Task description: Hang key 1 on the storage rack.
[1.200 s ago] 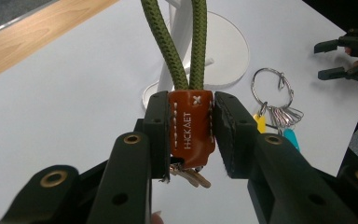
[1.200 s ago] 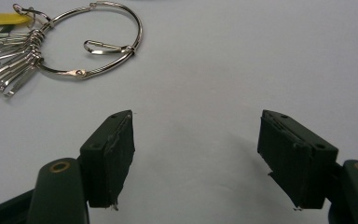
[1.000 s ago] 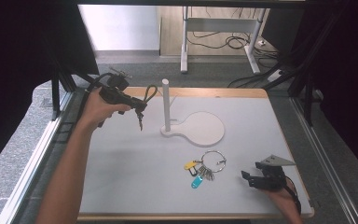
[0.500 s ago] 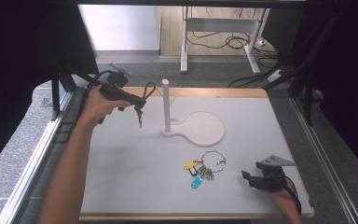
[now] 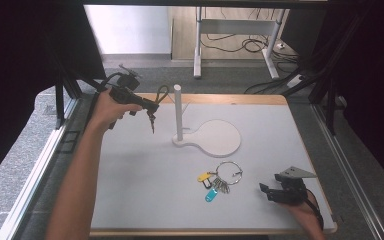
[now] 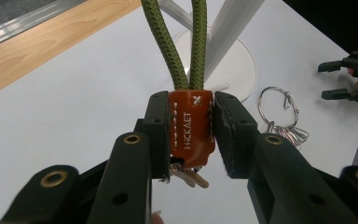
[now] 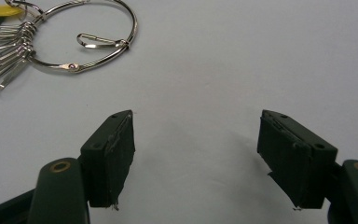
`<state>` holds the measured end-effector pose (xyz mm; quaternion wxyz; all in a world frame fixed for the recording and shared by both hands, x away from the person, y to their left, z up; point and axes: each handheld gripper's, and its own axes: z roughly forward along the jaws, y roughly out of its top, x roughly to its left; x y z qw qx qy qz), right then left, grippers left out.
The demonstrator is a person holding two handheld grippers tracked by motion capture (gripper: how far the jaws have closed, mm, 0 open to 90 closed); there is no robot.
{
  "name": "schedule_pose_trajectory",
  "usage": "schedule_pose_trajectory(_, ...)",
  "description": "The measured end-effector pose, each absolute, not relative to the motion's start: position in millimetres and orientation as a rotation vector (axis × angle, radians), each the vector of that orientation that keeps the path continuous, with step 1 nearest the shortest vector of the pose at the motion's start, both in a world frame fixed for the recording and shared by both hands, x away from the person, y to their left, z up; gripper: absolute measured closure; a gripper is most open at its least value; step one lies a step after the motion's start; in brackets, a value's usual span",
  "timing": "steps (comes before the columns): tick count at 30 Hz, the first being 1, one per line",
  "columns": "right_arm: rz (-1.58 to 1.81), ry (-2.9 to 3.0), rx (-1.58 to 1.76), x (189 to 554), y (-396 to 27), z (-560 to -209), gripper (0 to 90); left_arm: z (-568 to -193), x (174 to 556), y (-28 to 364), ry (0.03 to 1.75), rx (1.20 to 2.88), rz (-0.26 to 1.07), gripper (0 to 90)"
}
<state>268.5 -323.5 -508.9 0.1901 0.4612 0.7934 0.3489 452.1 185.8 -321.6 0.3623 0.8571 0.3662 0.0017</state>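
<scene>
My left gripper (image 5: 149, 106) is shut on an orange leather tab (image 6: 191, 125) of a keychain, held above the table's back left. Its green cord loop (image 5: 162, 93) reaches toward the top of a white upright post (image 5: 178, 112), just left of it. Small keys (image 5: 152, 122) dangle under the jaws. In the left gripper view the green cord loop (image 6: 170, 51) rises in front of the post (image 6: 235, 25). My right gripper (image 5: 272, 192) rests open at the table's front right. Nothing lies between its jaws (image 7: 196, 154).
The post stands on a flat white round base (image 5: 219, 137) mid-table. A large metal key ring (image 5: 228, 172) with several keys and yellow and blue tags lies left of the right gripper, also in the right gripper view (image 7: 93, 37). The table's wooden edge (image 5: 230, 99) runs behind.
The left gripper has lifted the keychain slightly up and toward the post's top. The right gripper and the key ring have not moved.
</scene>
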Motion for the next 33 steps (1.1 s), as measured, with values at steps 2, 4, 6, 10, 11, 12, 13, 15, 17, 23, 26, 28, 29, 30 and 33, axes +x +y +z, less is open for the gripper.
schedule_pose_trajectory(2,0.979,2.23,1.296,268.6,-323.3,-509.2,27.7,-321.6,453.6,185.7,0.943,2.208,0.002,68.1)
schedule_pose_trajectory(4,0.978,2.231,1.296,268.8,-323.1,-509.5,27.7,-322.4,455.4,185.9,0.944,2.203,-0.006,68.1)
schedule_pose_trajectory(6,0.977,2.232,1.295,268.9,-323.1,-509.6,27.7,-324.1,457.7,186.0,0.947,2.204,-0.01,68.1)
schedule_pose_trajectory(10,0.977,2.231,1.301,268.8,-323.9,-509.8,27.7,-328.0,461.7,185.4,0.948,2.215,-0.019,68.1)
schedule_pose_trajectory(11,0.976,2.23,1.302,268.9,-324.1,-509.9,27.7,-328.4,462.2,185.1,0.947,2.216,-0.021,68.1)
schedule_pose_trajectory(12,0.976,2.23,1.3,269.0,-324.2,-510.1,27.7,-329.2,463.2,184.7,0.944,2.216,-0.027,68.1)
schedule_pose_trajectory(13,0.975,2.229,1.301,269.1,-324.3,-510.3,27.7,-329.7,463.8,184.5,0.943,2.215,-0.03,68.1)
schedule_pose_trajectory(15,0.973,2.23,1.302,269.3,-324.2,-510.6,27.7,-331.2,465.4,184.0,0.937,2.216,-0.042,68.1)
schedule_pose_trajectory(17,0.972,2.231,1.302,269.2,-324.2,-510.7,27.7,-332.5,466.8,183.7,0.937,2.215,-0.048,68.1)
schedule_pose_trajectory(23,0.971,2.227,1.305,268.9,-324.9,-510.5,27.7,-335.0,469.8,182.1,0.922,2.204,-0.074,68.1)
schedule_pose_trajectory(26,0.97,2.227,1.306,269.0,-324.8,-510.8,27.7,-337.4,471.4,181.2,0.913,2.208,-0.091,68.1)
schedule_pose_trajectory(28,0.97,2.227,1.305,269.0,-324.7,-510.8,27.7,-339.1,472.4,180.0,0.904,2.21,-0.104,68.1)
schedule_pose_trajectory(29,0.97,2.228,1.305,268.9,-324.5,-510.7,27.7,-339.7,472.9,179.6,0.901,2.21,-0.108,68.1)
schedule_pose_trajectory(30,0.97,2.227,1.304,268.9,-324.5,-510.7,27.7,-340.3,473.6,179.1,0.901,2.211,-0.111,68.2)
schedule_pose_trajectory(33,0.969,2.226,1.306,268.5,-324.8,-510.4,27.7,-341.9,475.0,179.1,0.896,2.21,-0.121,68.2)
